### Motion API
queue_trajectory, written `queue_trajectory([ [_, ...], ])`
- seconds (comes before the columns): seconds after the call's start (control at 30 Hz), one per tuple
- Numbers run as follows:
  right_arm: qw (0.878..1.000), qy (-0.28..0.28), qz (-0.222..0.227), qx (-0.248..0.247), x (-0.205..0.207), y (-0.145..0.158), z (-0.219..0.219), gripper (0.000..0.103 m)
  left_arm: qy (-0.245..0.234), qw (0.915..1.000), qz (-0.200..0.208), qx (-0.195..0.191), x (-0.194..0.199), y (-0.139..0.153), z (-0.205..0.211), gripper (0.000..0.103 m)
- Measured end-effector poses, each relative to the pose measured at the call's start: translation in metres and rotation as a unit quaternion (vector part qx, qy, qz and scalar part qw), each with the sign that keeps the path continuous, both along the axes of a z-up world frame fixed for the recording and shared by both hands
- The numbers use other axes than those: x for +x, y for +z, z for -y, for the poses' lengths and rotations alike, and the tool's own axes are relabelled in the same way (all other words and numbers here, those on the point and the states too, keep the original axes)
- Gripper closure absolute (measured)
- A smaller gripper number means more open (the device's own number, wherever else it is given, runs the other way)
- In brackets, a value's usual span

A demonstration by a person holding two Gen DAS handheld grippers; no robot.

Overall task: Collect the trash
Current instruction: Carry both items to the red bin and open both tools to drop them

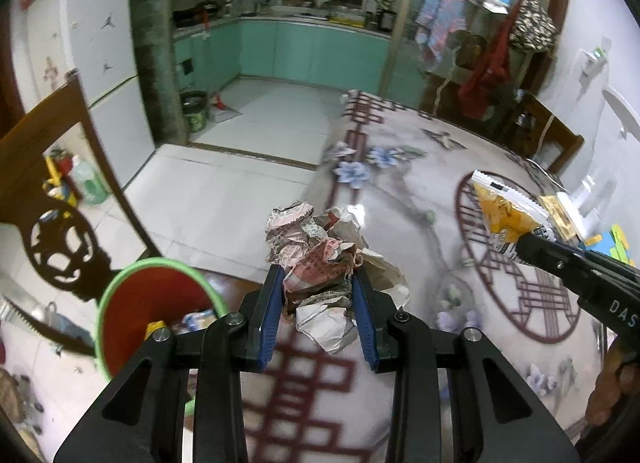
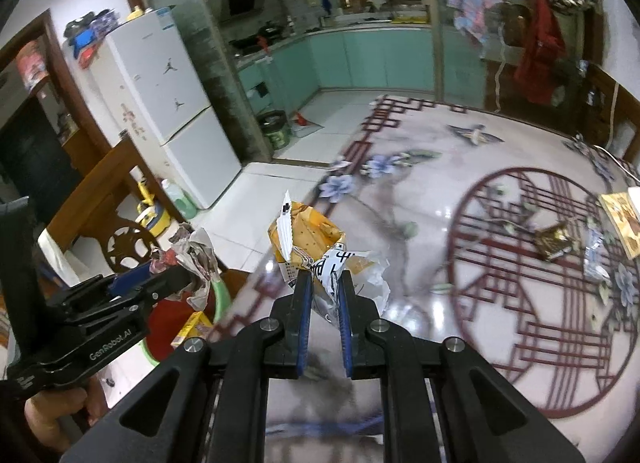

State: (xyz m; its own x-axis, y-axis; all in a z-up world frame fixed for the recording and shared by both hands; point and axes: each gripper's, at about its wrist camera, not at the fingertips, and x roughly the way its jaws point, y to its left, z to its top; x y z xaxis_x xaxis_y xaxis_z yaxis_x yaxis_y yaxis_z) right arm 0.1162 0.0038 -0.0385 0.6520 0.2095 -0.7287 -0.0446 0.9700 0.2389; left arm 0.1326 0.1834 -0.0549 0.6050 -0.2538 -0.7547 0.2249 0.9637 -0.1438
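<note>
Bin: red bucket with a green rim (image 1: 120, 283), low at the left off the worktop edge, some rubbish already inside.
Left tool: left tool (image 1: 318, 283) clamped on a wad of crumpled paper (image 1: 316, 247), held up near the worktop's left edge, close to the bin but not yet over its mouth.
Worktop: patterned worktop (image 1: 400, 167), glossy, running across the middle.
Right tool: right tool (image 2: 324, 283) pinched narrow on a yellow snack wrapper (image 2: 308, 235), lifted clear of the surface, further from the bin than the paper.
Leftovers: small dark wrapper (image 2: 554, 243) and clear wrapper (image 2: 594, 251) lying at the far right, nobody on them yet.
Risk, left: loose folds hang out past the blue pads; let go early and the wad likely lands on the rim or the floor.
Risk, right: grip looks to be on one thin corner, so a quick swing could slip it free.
Risk, both: two tools heading for one bin could knock together.
</note>
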Motion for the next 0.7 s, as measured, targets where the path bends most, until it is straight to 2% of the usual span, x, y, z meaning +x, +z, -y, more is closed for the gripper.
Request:
queue_trajectory([
  [0.43,0.997,0.072,-0.011,0.007,0.025,-0.017,-0.096,0.093,0.079,0.9967,-0.017,0.009,0.002,-0.018,-0.092,0.07],
  [0.7,0.994,0.108,-0.022,0.007,0.039,-0.029,-0.143,0.093,0.112,0.9932,-0.033,0.008,0.003,-0.03,-0.133,0.07],
])
